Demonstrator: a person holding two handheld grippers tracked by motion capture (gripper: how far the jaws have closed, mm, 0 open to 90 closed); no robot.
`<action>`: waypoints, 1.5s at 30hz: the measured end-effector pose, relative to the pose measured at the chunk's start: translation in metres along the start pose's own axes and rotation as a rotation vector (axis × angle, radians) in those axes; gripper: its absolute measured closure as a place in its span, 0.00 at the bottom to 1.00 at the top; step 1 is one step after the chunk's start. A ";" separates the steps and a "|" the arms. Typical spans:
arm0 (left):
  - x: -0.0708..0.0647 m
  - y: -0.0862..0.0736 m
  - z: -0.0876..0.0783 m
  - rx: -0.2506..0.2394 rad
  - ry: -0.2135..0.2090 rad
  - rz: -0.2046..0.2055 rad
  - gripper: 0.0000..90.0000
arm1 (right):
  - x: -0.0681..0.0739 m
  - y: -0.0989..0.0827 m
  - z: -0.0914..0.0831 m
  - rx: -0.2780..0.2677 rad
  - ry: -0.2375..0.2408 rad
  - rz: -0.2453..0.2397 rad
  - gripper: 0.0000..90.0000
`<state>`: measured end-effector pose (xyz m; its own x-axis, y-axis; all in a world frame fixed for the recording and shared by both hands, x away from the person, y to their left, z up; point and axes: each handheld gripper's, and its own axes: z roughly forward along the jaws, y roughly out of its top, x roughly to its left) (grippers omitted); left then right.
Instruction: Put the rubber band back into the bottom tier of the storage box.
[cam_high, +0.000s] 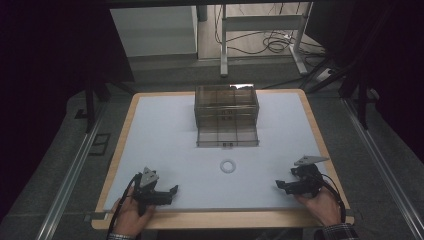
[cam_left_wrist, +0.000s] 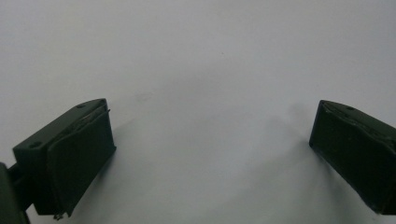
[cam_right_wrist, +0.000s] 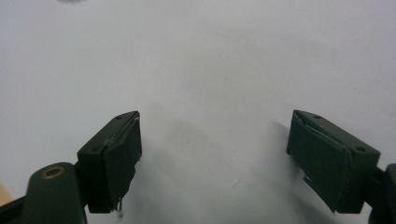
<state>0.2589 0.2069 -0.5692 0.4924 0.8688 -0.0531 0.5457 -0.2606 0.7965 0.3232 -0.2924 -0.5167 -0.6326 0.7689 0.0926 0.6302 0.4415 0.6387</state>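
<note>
High view: small white ring (cam_high: 228, 166) flat on pale table mat (cam_high: 165, 150), between left gripper (cam_high: 170, 192) and right gripper (cam_high: 281, 186), near smoky clear plastic drawer box (cam_high: 226, 114).
Left gripper view: jaws spread wide, nothing between.
Right gripper view: jaws spread, empty.

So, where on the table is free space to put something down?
Free: the white mat left of the drawer box, the patch right of it, and the strip between the two tools. Crowded only mid-table, where the open drawer nears the white ring.
</note>
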 end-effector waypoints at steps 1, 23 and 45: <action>0.000 0.000 0.000 0.000 0.000 0.000 0.00 | 0.000 0.002 0.001 0.018 0.009 -0.009 0.14; 0.000 0.000 0.000 0.001 0.000 0.001 0.00 | 0.017 0.002 0.009 0.058 -0.076 -0.107 0.08; 0.000 0.000 0.000 0.001 0.000 0.001 0.00 | 0.015 0.011 0.006 0.102 -0.097 -0.085 0.20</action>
<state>0.2590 0.2072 -0.5692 0.4932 0.8684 -0.0520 0.5457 -0.2622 0.7959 0.3230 -0.2729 -0.5130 -0.6421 0.7657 -0.0361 0.6219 0.5479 0.5596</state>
